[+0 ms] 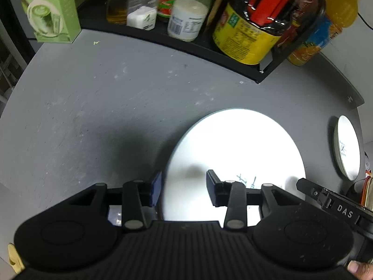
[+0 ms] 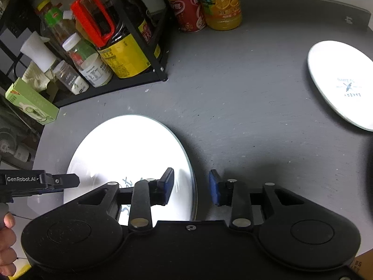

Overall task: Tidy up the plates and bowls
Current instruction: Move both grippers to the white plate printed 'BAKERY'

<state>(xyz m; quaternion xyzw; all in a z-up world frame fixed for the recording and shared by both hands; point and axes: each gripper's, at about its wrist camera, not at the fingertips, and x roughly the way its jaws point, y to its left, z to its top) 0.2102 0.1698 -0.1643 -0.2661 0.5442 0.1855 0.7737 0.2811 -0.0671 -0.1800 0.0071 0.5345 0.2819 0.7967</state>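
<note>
A large white plate [image 1: 233, 149] [image 2: 130, 149] with dark lettering lies flat on the grey table [image 1: 105, 93]. My left gripper [image 1: 184, 187] is open and straddles the plate's left rim, one finger outside it and one over the plate. On the opposite side, my right gripper [image 2: 191, 186] is open across the plate's right rim, and the pads do not press on it. Each gripper's finger shows at the edge of the other's view. A smaller white plate [image 2: 342, 81] [image 1: 347, 147] with a printed logo lies apart at the far right.
A black rack [image 2: 112, 88] at the back holds a soy sauce jug [image 1: 247, 35], jars and bottles. Beside it stand a green carton [image 1: 49, 9], a red can [image 2: 186, 11] and an orange juice bottle [image 2: 221, 2]. A person's hand [image 2: 7, 238] holds the left gripper.
</note>
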